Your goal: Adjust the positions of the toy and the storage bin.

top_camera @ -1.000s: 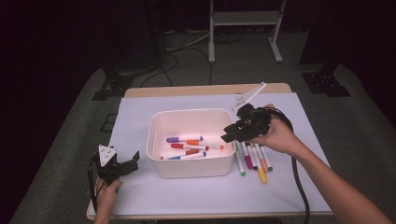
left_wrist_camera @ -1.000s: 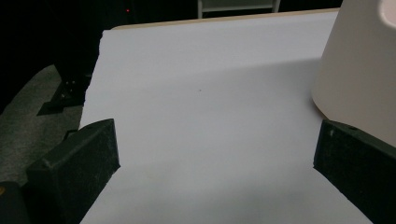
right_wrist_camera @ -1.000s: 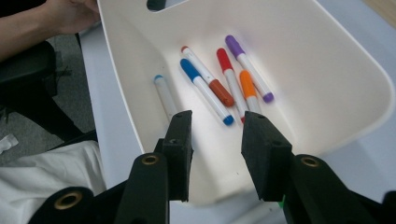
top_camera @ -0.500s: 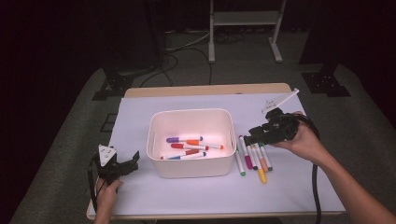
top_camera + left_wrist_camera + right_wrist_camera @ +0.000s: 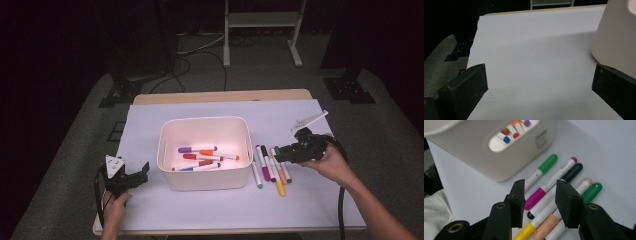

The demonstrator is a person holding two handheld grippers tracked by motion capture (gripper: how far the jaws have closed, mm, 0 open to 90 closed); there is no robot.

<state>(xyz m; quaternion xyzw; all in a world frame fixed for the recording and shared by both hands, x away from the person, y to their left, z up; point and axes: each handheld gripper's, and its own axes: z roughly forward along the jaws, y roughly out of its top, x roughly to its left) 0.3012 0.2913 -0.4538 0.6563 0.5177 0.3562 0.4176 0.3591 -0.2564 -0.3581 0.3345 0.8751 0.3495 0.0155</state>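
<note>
White paper covers the wooden table.

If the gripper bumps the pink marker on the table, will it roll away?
Probably a little. The pink marker looks round and smooth, so it likely rolls sideways, but the black marker lying close beside it would likely stop it. It looks stiff and light, and may slip between the open right gripper pads.

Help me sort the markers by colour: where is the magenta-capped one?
In the high view the magenta-capped marker lies on the white sheet, right of the bin, second in the row, between the green-capped marker and the black-capped marker.
</note>
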